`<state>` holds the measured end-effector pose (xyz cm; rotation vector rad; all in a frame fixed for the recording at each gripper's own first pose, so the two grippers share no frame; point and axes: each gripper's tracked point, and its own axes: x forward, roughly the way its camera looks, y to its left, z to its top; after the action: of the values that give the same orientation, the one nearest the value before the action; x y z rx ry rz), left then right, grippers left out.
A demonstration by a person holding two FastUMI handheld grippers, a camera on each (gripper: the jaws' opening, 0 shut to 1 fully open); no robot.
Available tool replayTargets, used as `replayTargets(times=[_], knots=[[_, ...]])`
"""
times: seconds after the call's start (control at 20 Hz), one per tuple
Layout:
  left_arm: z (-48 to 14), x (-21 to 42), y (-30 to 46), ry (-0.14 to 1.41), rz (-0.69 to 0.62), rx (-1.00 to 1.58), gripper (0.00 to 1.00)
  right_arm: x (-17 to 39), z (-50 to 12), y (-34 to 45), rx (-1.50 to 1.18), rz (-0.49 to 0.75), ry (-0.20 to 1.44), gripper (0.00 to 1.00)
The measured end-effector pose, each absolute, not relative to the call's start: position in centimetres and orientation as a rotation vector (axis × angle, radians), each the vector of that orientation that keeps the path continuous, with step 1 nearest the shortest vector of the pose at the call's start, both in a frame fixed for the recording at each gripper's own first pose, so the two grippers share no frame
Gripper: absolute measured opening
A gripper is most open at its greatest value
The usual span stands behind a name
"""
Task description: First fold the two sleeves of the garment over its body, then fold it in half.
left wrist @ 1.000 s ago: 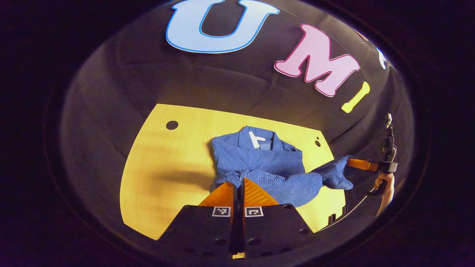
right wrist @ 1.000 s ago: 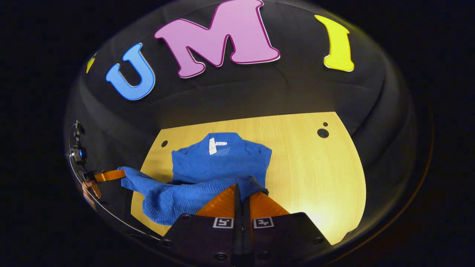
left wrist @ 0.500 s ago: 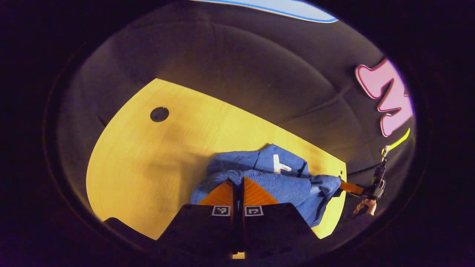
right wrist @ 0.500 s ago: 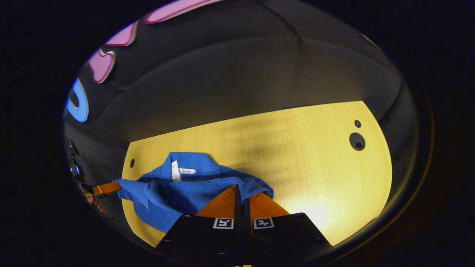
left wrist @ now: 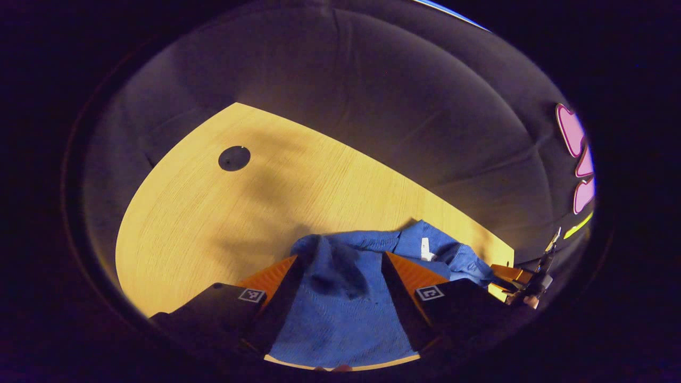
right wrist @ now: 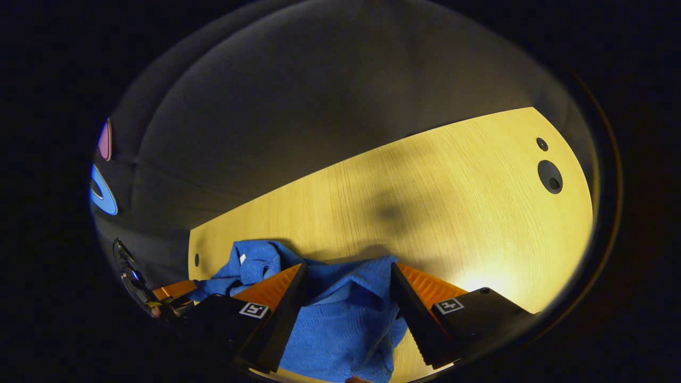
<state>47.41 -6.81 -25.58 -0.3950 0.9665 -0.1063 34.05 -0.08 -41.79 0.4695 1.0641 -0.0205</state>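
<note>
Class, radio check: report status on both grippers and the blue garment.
Left gripper open, right gripper open. Blue knitted garment bunched on the light wooden table, lying between both sets of fingers. Nothing in the way.

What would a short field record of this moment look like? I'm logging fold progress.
garment: blue knit sweater, bunched on the wooden table
neck label: white, showing near the collar
left gripper: fingers spread, sweater fabric between them, not pinched
right gripper: fingers spread, sweater fabric between them, not pinched
table holes: round hole
fold state: looks folded over, untidy
</note>
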Motion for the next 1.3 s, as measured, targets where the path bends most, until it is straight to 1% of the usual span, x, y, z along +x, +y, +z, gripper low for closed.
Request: replayTargets(times=[0.05, 0.2, 0.35, 0.55, 0.7, 0.9, 1.0, 1.1, 1.3], knots=[[-25.3, 47.5, -6.7, 0.938, -0.082, -0.383, 0.84, 34.1, -41.3, -0.2, 0.454, -0.016, 1.05, 0.96], [-23.2, 47.1, -5.6, 0.87, -0.043, -0.295, 0.84, 34.2, -38.9, -0.9, 0.385, -0.014, 0.984, 0.96], [-19.9, 45.1, -5.8, 0.827, -0.079, -0.195, 0.84, 33.7, -36.0, -1.3, 0.29, 0.001, 0.902, 0.98], [-15.5, 40.6, -8.1, 0.688, -0.144, -0.086, 0.84, 31.3, -30.1, 0.1, 0.188, 0.068, 0.809, 0.98], [-11.9, 36.4, -9.7, 0.592, -0.176, 0.009, 0.85, 28.9, -25.1, 1.2, 0.138, 0.094, 0.716, 0.99], [-8.3, 30.0, -11.2, 0.461, -0.191, 0.132, 0.84, 23.1, -17.8, 1.7, 0.111, 0.11, 0.571, 0.98], [-6.5, 24.6, -12.6, 0.397, -0.221, 0.135, 0.84, 19.2, -14.6, 2.6, 0.1, 0.12, 0.508, 0.98], [-5.1, 19.4, -13.2, 0.349, -0.223, 0.144, 0.85, 14.4, -11.6, 2.7, 0.089, 0.112, 0.448, 0.98], [-3.7, 9.1, -15.3, 0.235, -0.229, 0.129, 0.84, 4.8, -6.8, 2.5, 0.052, 0.069, 0.329, 0.97]])
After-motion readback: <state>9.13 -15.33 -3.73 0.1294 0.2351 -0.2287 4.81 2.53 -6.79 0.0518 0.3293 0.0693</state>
